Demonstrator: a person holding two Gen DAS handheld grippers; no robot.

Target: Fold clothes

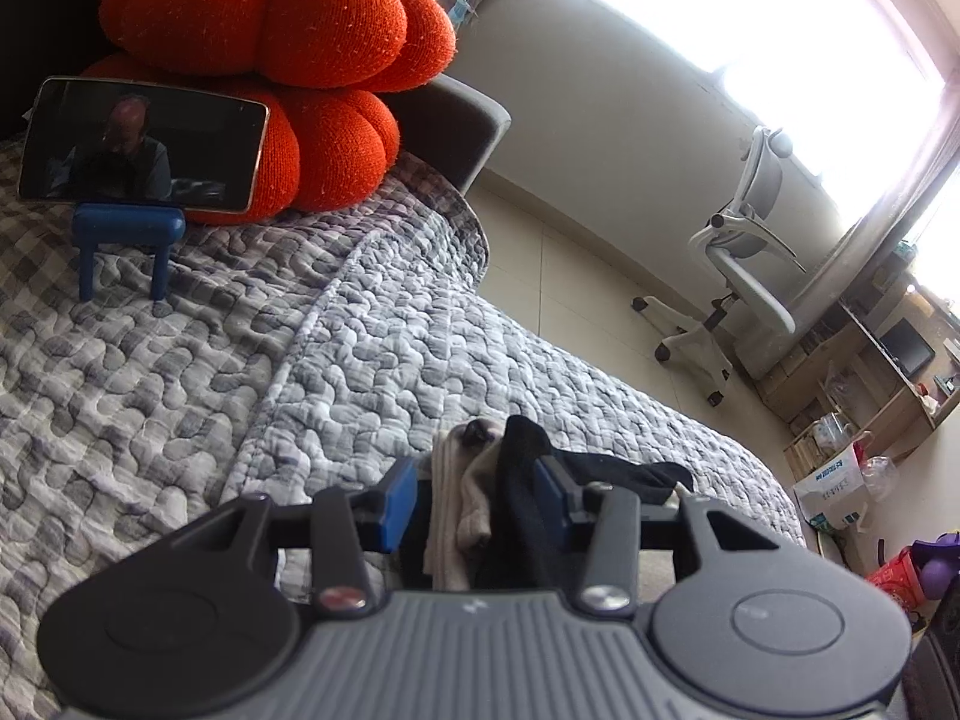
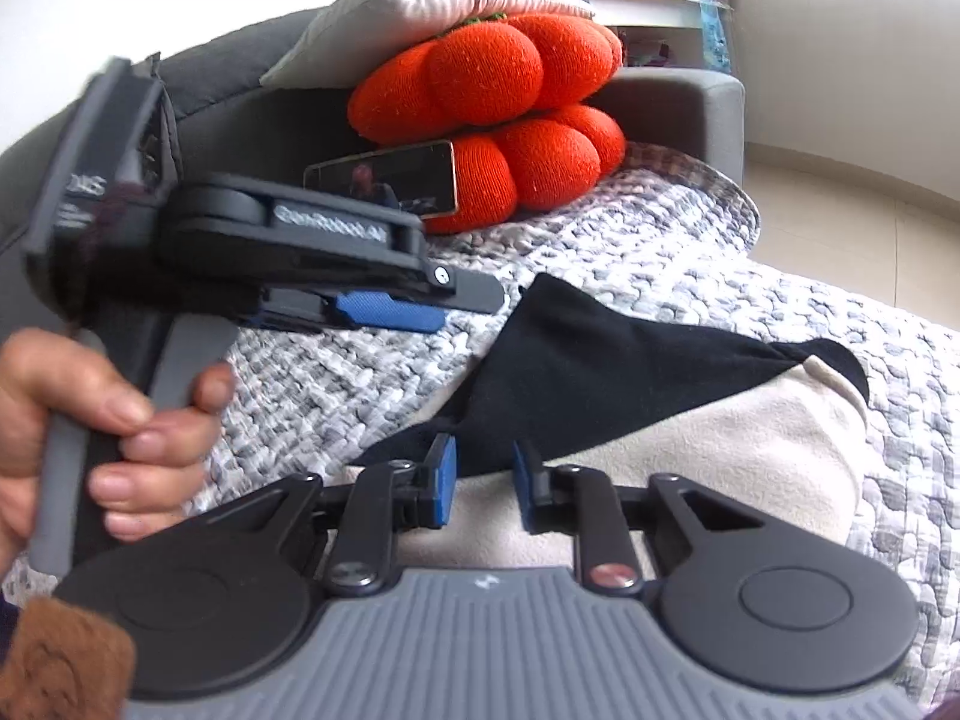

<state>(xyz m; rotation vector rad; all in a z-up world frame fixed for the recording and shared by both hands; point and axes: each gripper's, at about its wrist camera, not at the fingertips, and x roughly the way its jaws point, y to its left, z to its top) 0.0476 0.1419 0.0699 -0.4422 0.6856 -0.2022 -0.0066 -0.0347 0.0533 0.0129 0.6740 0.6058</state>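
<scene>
Between the blue pads of the left gripper (image 1: pixel 474 498): a bunch of cloth, beige garment (image 1: pixel 465 504) on the left side, black garment (image 1: pixel 522 498) on the right, both rising a little past the fingertips. Pads press the bunch from both sides; jaws partly closed, pinching it. A black tail of the same cloth trails off to the right of the jaws over the quilt (image 1: pixel 180 372).

Right wrist view: right gripper (image 2: pixel 485 483) hangs low over the beige garment (image 2: pixel 690 456), jaws narrow but with a clear gap. Beige cloth shows through the gap; black garment (image 2: pixel 588 360) lies just ahead of the fingertips, draped across the beige one. Cannot tell whether the pads touch any cloth; no fold seen clamped.

Up and left of the right gripper: the left gripper (image 2: pixel 390 309) seen side-on, its handle held in a hand (image 2: pixel 102 438).

Far ahead of both tools: two stacked orange cushions (image 1: pixel 270 60), a phone (image 1: pixel 141 144) leaning on the lower one, propped on a small blue stand (image 1: pixel 129 240). Off to the right of the left tool, a white office chair (image 1: pixel 738 258) on the floor.
</scene>
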